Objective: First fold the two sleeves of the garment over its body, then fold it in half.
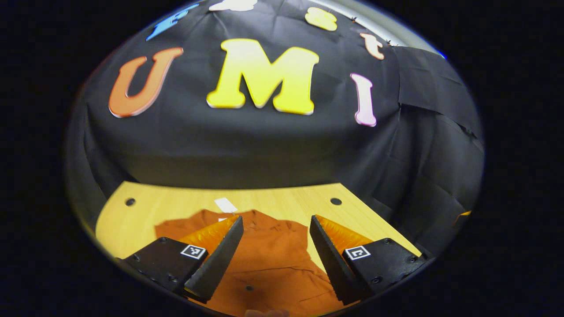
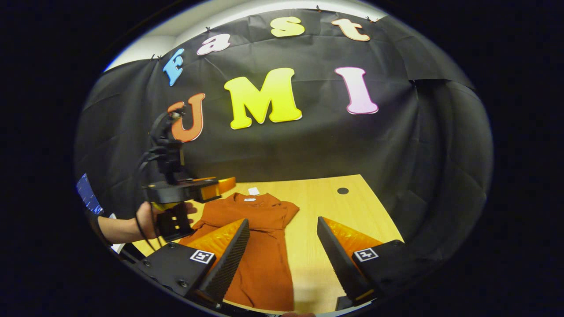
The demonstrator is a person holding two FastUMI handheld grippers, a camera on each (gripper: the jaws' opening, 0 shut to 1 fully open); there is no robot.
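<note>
An orange short-sleeved garment [image 2: 260,246] lies flat on the wooden table [image 2: 326,207], collar toward the far wall. One sleeve [image 2: 288,210] spreads out to the right in the right gripper view. My right gripper [image 2: 282,253] hangs open above the garment's body and the bare wood beside it. My left gripper [image 1: 275,253] is open too, held in the air over the garment [image 1: 269,259], nothing between its fingers. In the right gripper view the left gripper [image 2: 216,185] shows at the left, raised above the garment's left shoulder, held by a hand [image 2: 147,220].
A white tag [image 1: 225,204] lies on the table beyond the collar. Round holes [image 1: 335,201] sit in the tabletop near its far corners. Black cloth walls close the booth behind and to the right. A small screen [image 2: 88,193] stands at the far left.
</note>
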